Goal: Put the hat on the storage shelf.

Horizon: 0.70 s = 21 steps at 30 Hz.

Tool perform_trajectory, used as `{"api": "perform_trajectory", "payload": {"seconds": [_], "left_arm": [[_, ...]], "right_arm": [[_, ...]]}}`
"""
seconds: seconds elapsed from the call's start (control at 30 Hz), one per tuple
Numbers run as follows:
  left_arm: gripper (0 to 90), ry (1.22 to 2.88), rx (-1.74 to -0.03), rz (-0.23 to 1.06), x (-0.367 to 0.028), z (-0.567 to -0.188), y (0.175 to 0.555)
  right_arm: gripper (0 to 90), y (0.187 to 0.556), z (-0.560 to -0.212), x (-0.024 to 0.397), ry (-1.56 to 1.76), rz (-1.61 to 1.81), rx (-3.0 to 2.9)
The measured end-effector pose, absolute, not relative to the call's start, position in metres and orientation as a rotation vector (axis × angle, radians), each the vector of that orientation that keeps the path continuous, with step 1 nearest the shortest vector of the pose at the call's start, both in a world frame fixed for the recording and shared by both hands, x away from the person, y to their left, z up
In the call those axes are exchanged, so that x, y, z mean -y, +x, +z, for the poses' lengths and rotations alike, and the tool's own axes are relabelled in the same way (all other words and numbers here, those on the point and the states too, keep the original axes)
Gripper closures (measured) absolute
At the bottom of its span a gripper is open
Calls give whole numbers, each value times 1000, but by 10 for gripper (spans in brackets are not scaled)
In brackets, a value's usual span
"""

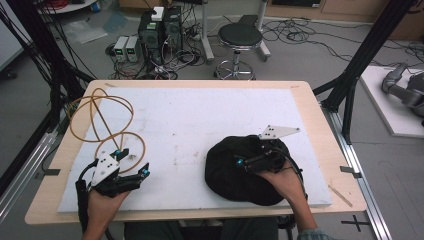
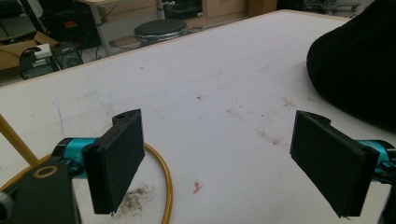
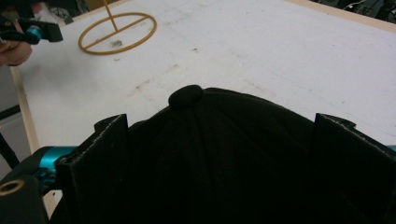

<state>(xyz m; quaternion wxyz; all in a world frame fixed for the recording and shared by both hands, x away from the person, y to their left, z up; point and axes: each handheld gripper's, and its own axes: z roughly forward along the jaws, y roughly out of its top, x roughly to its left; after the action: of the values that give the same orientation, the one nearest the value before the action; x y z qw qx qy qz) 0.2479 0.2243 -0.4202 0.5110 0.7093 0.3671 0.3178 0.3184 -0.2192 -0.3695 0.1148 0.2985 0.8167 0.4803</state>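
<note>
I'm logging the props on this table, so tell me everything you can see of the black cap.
The black cap is a soft, dark fabric cap with a small covered button at the crown's top and faint seams running from it. It lies crown up on the white table cover, toward the person's right near edge. The right gripper is over it, jaws open on either side of the crown. Its brim cannot be made out.

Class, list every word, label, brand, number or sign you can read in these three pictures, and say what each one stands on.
None can be read.
The black cap carries no visible lettering or logo.
The white board bears only stains and scuff marks.
The grey boxes on the floor have front panels too small and blurred to read.
</note>
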Motion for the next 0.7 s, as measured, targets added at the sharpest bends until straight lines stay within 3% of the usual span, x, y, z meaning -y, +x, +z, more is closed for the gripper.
{"api": "perform_trajectory", "payload": {"seconds": [0.3,0.33,0.43,0.7], "left_arm": [[180,1707,-883,764,-225,-420,248],[180,1711,-882,765,-225,-420,248],[180,1709,-882,764,-225,-420,248],[181,1709,-882,765,-225,-420,247]], "right_arm": [[94,317,-374,207,848,1260,-2427],[167,317,-375,206,847,1256,-2452],[196,317,-375,206,834,1249,-2450],[400,317,-376,206,837,1216,-2480]]}}
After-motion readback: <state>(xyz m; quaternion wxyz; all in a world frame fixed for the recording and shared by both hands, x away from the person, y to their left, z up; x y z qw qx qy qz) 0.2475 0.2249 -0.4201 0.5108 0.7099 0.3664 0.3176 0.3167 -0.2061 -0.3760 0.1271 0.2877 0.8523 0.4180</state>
